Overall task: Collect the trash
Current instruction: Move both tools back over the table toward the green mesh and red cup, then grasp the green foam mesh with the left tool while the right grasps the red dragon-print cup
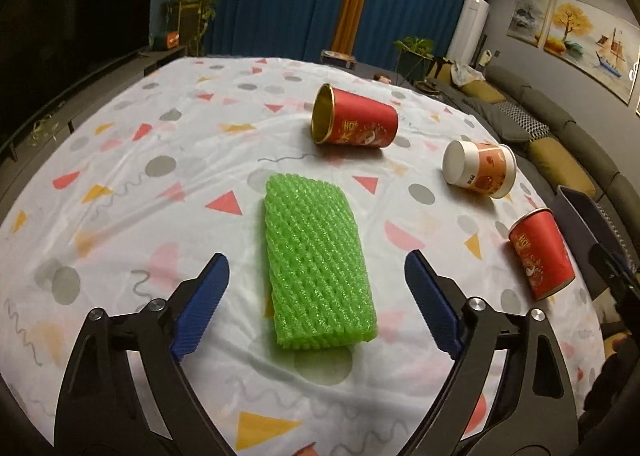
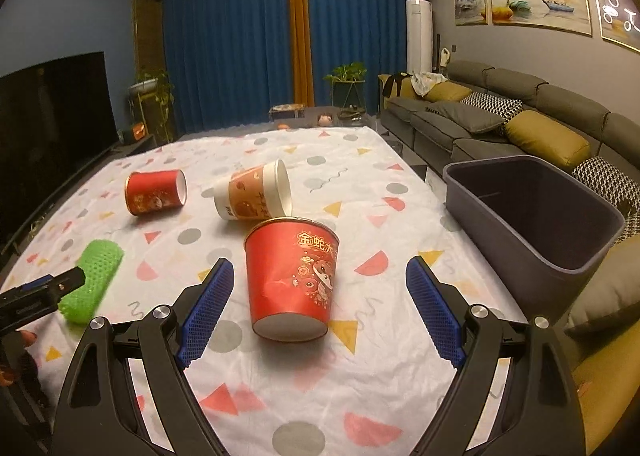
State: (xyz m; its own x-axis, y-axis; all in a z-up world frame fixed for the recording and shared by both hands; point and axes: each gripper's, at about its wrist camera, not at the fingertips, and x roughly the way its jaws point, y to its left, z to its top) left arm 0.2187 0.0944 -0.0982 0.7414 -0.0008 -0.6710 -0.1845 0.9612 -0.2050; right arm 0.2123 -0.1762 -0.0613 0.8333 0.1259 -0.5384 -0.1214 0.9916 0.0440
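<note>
A green foam fruit net (image 1: pixel 312 224) lies flat on the patterned tablecloth (image 1: pixel 120 160). My left gripper (image 1: pixel 317 258) is open, its blue pads on either side of the net's near half without touching it. A red paper cup (image 2: pixel 292 276) lies on its side, base toward me, between the spread fingers of my open right gripper (image 2: pixel 320 261); the pads stand clear of it. Farther back lie a white and orange cup (image 2: pixel 252 196) and a second red cup (image 2: pixel 156 192). The net (image 2: pixel 94 276) also shows at the left of the right wrist view.
A dark grey bin (image 2: pixel 532 216) stands open at the table's right edge, in front of a grey sofa (image 2: pixel 520 124). A television (image 2: pixel 52 116) is on the left, blue curtains behind. A hand (image 2: pixel 24 340) holds the left gripper's body.
</note>
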